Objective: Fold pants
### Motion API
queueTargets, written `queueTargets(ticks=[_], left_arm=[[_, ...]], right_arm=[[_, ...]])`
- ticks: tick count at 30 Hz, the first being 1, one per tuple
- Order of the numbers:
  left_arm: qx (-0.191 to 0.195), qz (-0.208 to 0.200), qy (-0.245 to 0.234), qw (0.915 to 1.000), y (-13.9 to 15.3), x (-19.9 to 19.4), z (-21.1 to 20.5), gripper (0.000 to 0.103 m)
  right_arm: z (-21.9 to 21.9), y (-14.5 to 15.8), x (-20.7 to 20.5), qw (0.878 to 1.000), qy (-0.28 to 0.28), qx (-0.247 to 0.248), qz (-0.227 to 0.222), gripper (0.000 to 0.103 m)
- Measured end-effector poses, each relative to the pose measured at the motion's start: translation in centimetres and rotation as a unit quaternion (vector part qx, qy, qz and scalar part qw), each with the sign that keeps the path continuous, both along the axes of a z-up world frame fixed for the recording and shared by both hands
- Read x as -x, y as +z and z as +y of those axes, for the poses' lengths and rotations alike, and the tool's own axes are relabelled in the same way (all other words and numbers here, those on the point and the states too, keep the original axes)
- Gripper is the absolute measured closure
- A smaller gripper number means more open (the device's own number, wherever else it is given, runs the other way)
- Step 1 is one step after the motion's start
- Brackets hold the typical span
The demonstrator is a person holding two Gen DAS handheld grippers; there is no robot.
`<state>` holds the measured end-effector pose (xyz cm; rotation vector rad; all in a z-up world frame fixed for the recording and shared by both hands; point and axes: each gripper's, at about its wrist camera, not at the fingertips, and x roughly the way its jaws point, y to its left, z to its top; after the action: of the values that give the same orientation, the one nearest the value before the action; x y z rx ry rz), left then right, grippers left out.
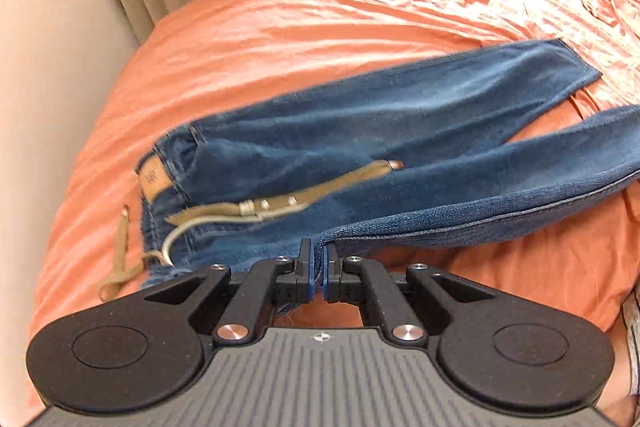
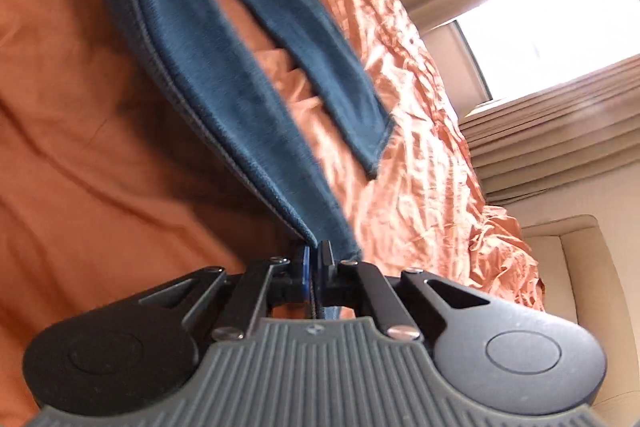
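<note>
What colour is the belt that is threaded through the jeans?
The belt is olive-tan with a silver metal buckle; the left wrist view shows it best.

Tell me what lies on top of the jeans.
A tan belt with a metal buckle lies across the jeans near the waistband, one end trailing onto the orange sheet. The sheet under the jeans is hidden.

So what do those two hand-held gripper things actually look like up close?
The left gripper and right gripper look alike: matte black linkage arms with silver screws, two round black discs, a ribbed grey body bearing a small crosshair mark, and blue-edged finger pads. No cables or sleeves show.
</note>
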<state>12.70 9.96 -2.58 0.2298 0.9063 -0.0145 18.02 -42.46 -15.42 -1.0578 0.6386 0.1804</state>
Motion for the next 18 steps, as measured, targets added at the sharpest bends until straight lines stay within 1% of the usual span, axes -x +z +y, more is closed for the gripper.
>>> queueTargets(ticks=[2,5,7,9,11,14,18], left_arm=[[-0.011,-0.016,0.001,0.9998,1.5,-0.7,0.1,0.100],[-0.027,-0.039,0.004,0.9989,3.8,-2.8,0.4,0.100],[-0.038,-0.051,0.003,0.9979,5.1,-4.7,0.5,0.100],[-0.050,-0.052,0.002,0.9974,5.8,-7.3,0.5,0.100],[-0.061,-0.047,0.000,0.9970,5.7,-10.5,0.6,0.100],[-0.082,-0.033,-0.003,0.9960,4.2,-15.6,0.9,0.100],[-0.096,-0.004,-0.001,0.9953,1.1,-21.9,1.8,0.100]], right_arm=[[0.3,2.9,-2.1,1.000,-0.012,-0.017,-0.021,0.103],[0.8,6.3,-6.3,0.998,-0.030,-0.034,-0.037,0.103],[1.3,7.6,-9.3,0.998,-0.043,-0.038,-0.037,0.103],[2.0,8.3,-12.8,0.997,-0.056,-0.042,-0.032,0.103],[2.9,8.2,-16.8,0.996,-0.071,-0.044,-0.019,0.103],[4.2,7.0,-22.1,0.996,-0.082,-0.038,-0.009,0.103],[6.3,3.3,-29.3,0.995,-0.093,-0.028,0.012,0.103]])
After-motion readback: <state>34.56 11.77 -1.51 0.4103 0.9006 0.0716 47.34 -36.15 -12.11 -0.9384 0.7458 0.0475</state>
